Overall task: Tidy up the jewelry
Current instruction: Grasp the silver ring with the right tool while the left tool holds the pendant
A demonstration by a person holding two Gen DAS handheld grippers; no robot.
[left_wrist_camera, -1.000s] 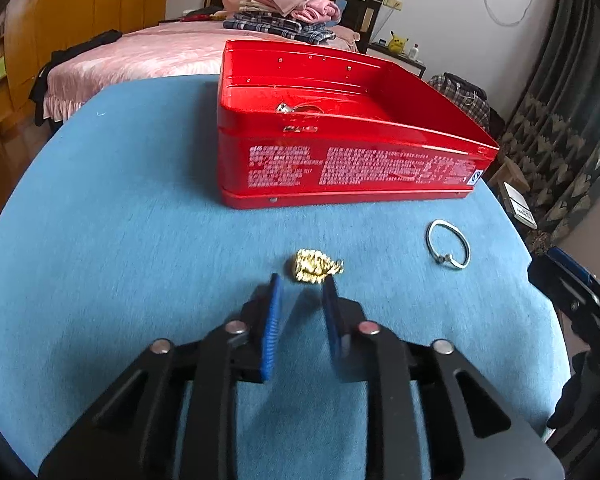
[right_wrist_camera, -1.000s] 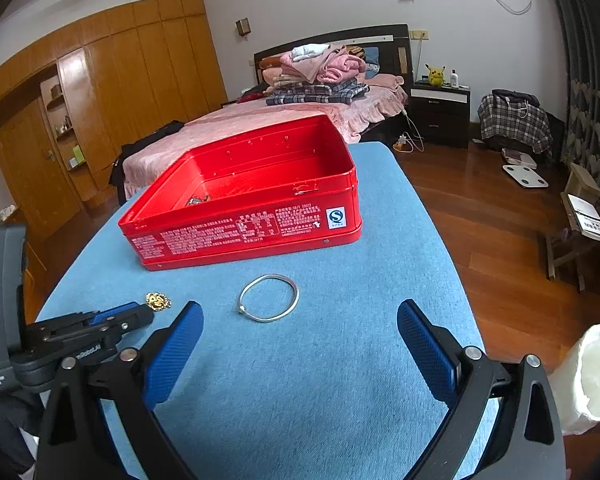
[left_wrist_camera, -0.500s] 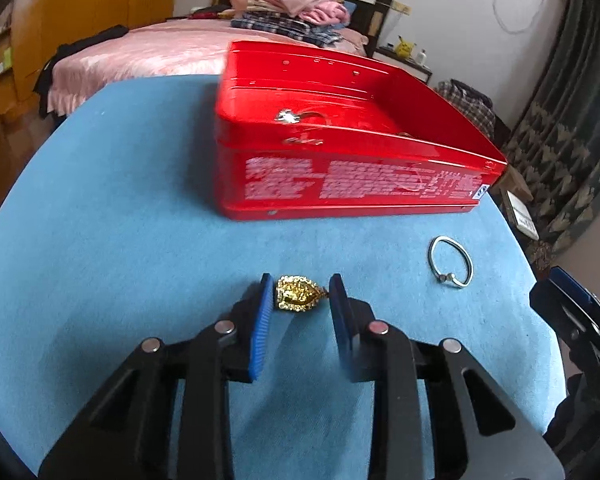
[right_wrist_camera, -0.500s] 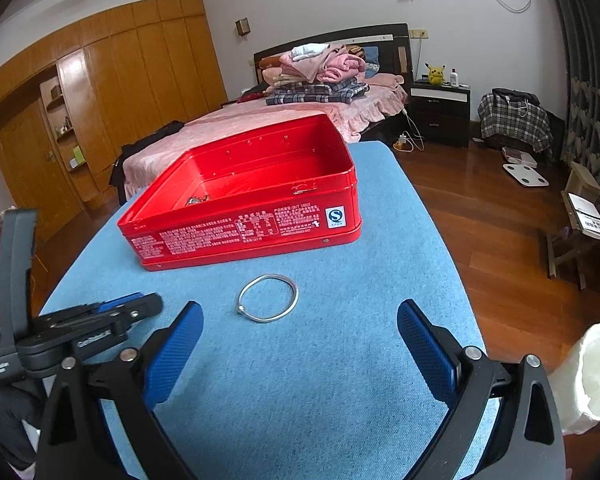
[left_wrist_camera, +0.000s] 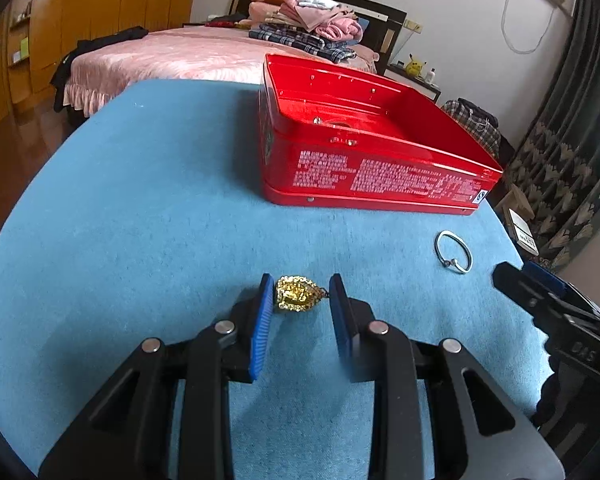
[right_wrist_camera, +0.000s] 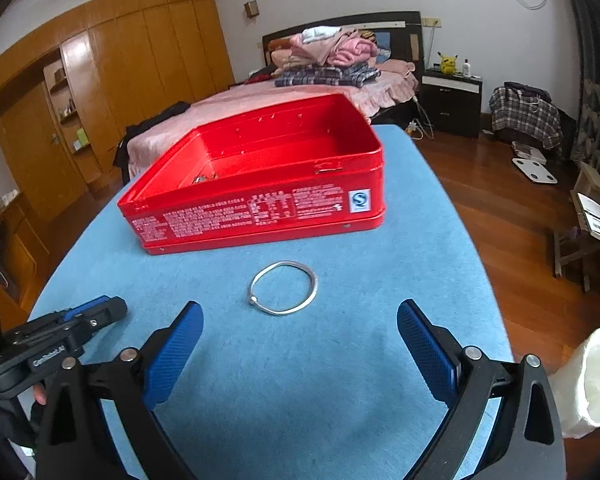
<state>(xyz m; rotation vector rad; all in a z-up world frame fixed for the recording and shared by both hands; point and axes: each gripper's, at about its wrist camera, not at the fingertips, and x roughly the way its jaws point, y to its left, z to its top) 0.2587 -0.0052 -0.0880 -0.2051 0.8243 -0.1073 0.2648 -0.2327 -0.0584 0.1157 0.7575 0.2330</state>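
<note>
A gold pendant (left_wrist_camera: 296, 294) lies on the blue tablecloth (left_wrist_camera: 140, 220) between the tips of my left gripper (left_wrist_camera: 302, 292). The jaws are open around it with a small gap on each side. A silver bangle (left_wrist_camera: 454, 252) lies to the right; in the right wrist view it (right_wrist_camera: 284, 288) lies just ahead of my right gripper (right_wrist_camera: 300, 328), which is wide open and empty. An open red tin box (left_wrist_camera: 372, 152) stands behind, with a small piece of jewelry (right_wrist_camera: 204, 178) inside.
The table's right edge (right_wrist_camera: 488, 280) drops to a wooden floor. A bed with folded clothes (right_wrist_camera: 324, 60) stands behind the table. The left gripper's body (right_wrist_camera: 60, 340) shows at the left of the right wrist view.
My left gripper has moved forward so the gold pendant now sits between its tips, and the jaws have opened a little wider. My right gripper has stayed still.
</note>
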